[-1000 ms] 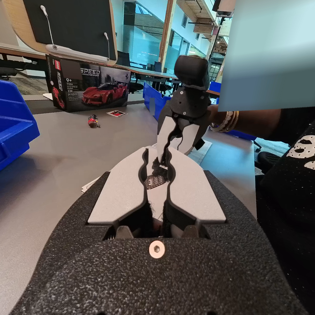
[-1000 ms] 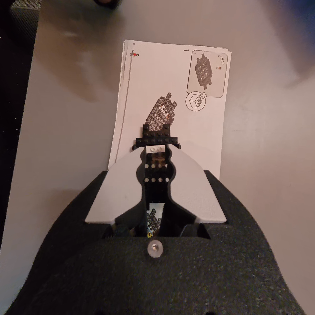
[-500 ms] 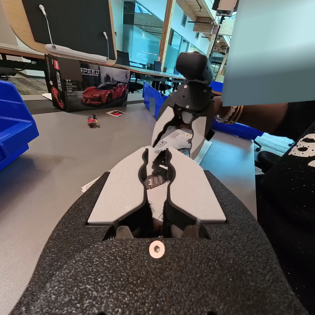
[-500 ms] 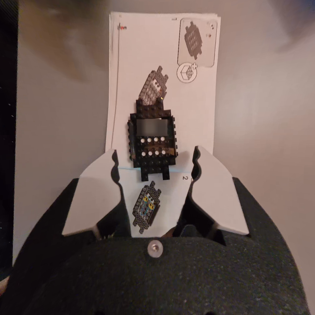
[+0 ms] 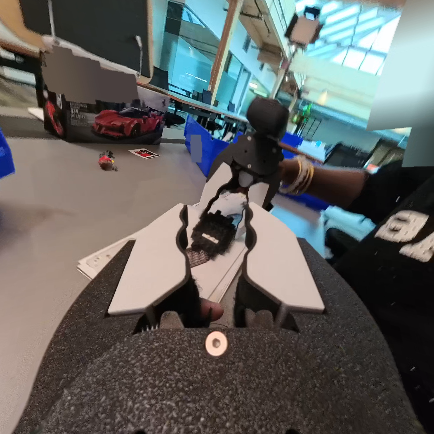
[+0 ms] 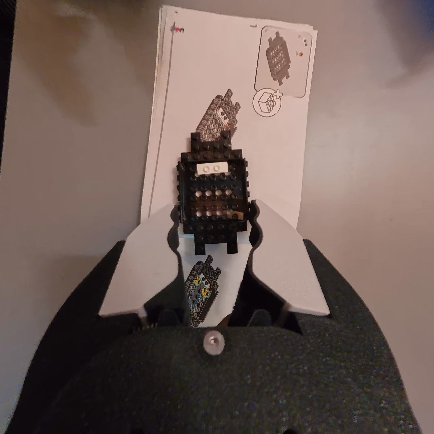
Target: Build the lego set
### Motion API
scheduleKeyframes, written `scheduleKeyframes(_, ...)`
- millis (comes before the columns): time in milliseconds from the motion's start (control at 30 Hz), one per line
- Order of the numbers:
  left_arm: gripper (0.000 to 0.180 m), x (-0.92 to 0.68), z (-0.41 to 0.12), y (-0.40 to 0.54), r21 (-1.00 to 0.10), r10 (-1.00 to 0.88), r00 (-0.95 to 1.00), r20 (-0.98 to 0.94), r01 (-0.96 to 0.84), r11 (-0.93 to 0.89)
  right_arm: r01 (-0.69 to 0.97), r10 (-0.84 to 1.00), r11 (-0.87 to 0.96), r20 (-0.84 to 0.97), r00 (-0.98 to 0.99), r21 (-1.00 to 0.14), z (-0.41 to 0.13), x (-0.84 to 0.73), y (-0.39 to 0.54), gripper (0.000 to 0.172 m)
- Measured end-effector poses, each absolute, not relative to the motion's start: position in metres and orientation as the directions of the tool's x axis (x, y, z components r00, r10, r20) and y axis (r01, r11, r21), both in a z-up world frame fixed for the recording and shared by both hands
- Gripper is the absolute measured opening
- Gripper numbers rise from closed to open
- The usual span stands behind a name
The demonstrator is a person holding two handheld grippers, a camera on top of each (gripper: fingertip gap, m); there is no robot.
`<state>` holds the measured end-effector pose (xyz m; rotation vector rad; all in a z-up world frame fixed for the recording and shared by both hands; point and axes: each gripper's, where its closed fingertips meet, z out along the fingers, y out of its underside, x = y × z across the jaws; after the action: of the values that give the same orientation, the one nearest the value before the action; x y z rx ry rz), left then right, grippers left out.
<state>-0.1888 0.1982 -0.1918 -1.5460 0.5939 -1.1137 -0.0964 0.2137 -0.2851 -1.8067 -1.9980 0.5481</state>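
My left gripper point(image 5: 215, 211) has sprung wide, letting go of the black brick assembly point(image 6: 211, 187). It lies on the instruction booklet point(image 6: 270, 152) at twelve o'clock, my right gripper point(image 6: 212, 211) narrowed onto its flanks (pads apparently touching).

I see a grey table point(image 5: 70, 211); beyond the white instruction booklet point(image 6: 234, 117) lie a car-picture box point(image 5: 112, 119), sticker sheet point(image 5: 144, 153) and small red figure point(image 5: 106, 160).

Mosaic-hidden top of toy box point(image 5: 103, 112)
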Motion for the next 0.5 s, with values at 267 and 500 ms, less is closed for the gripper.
scheduleKeyframes(267,0.021,-0.189,-0.205,0.216,-0.636,-0.566,0.296,0.769,0.439,-0.635,0.801,0.988,0.149,0.058,-0.142,-0.580,-0.245,-0.103,0.213,0.058)
scheduleKeyframes(500,0.034,-0.150,-0.195,0.204,-0.466,-0.499,0.052,0.865,0.453,-0.760,0.758,0.959,0.280,0.141,-0.245,-0.590,-0.199,-0.108,0.208,0.058)
